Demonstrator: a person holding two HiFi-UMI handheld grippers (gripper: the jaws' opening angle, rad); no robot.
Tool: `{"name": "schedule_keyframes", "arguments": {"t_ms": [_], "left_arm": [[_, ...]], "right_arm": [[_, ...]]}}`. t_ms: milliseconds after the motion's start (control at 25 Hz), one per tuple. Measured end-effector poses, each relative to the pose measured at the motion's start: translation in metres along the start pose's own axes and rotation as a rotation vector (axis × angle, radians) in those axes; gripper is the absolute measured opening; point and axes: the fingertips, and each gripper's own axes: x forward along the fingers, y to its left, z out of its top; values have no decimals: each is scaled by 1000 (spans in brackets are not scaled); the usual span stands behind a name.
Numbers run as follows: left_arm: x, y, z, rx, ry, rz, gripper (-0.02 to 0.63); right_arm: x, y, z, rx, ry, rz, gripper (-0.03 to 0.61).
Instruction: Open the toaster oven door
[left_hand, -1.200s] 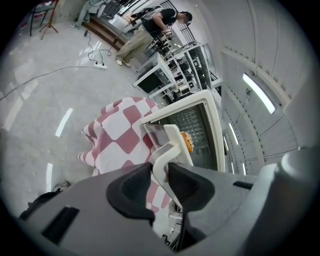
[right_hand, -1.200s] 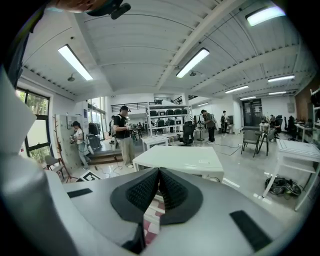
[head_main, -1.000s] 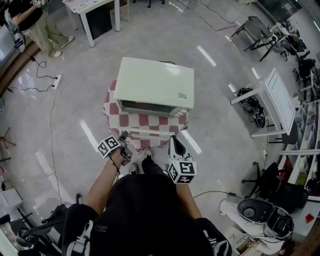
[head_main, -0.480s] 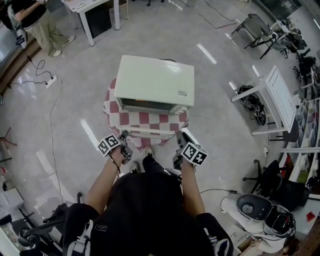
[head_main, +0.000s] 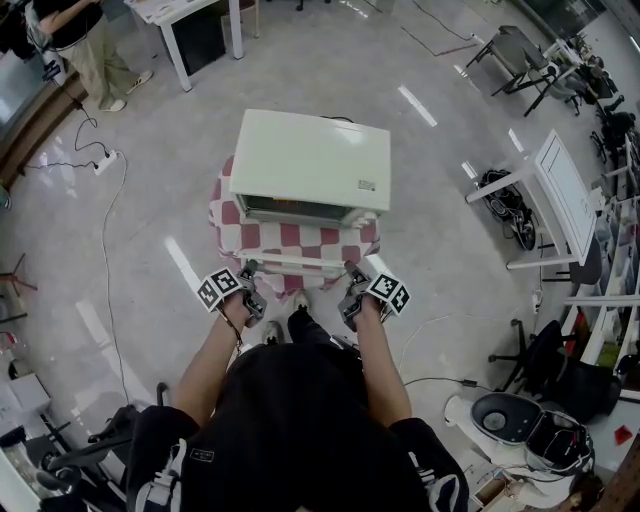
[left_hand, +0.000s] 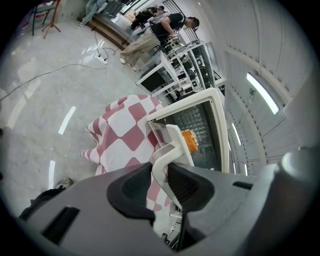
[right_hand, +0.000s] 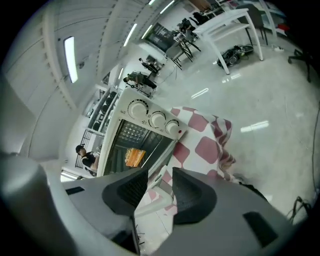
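A cream toaster oven (head_main: 310, 160) stands on a small table under a red-and-white checked cloth (head_main: 300, 240). Its glass door is swung down toward me, and its white handle (head_main: 297, 263) runs across the front. My left gripper (head_main: 248, 278) is shut on the handle's left end (left_hand: 167, 150), with the pads pressing both sides. My right gripper (head_main: 352, 280) is at the handle's right end. Its jaws are opening around the handle (right_hand: 155, 197) with gaps on both sides. An orange item (right_hand: 134, 156) lies on the rack inside the oven.
Three knobs (right_hand: 157, 119) line the oven's right side. Around the table lies glossy grey floor. White tables (head_main: 190, 20) and a person (head_main: 85, 45) are at the far left, a cable and power strip (head_main: 105, 160) are on the floor, and chairs and gear (head_main: 520, 420) stand at the right.
My right gripper has swung up and forward from beside my body to the handle's right end. The left gripper has stayed on the handle.
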Motion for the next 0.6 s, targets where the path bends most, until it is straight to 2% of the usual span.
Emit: {"name": "schedule_keyframes", "arguments": {"t_ms": [200, 320, 360, 400, 480, 600], "left_arm": [[2, 4, -3, -12, -4, 8, 112], [1, 4, -2, 5, -19, 11, 114], [-2, 2, -1, 22, -26, 8, 127], [-8, -1, 0, 37, -32, -3, 179], [-26, -8, 5, 37, -55, -44, 230], [-53, -13, 25, 1, -117, -108, 238]], "right_arm": [[5, -5, -2, 38, -2, 3, 87], [6, -6, -1, 43, 3, 20, 86], [6, -5, -1, 44, 4, 26, 84], [5, -4, 0, 43, 4, 31, 84], [4, -1, 1, 40, 4, 37, 84], [3, 0, 1, 31, 1, 42, 84]]}}
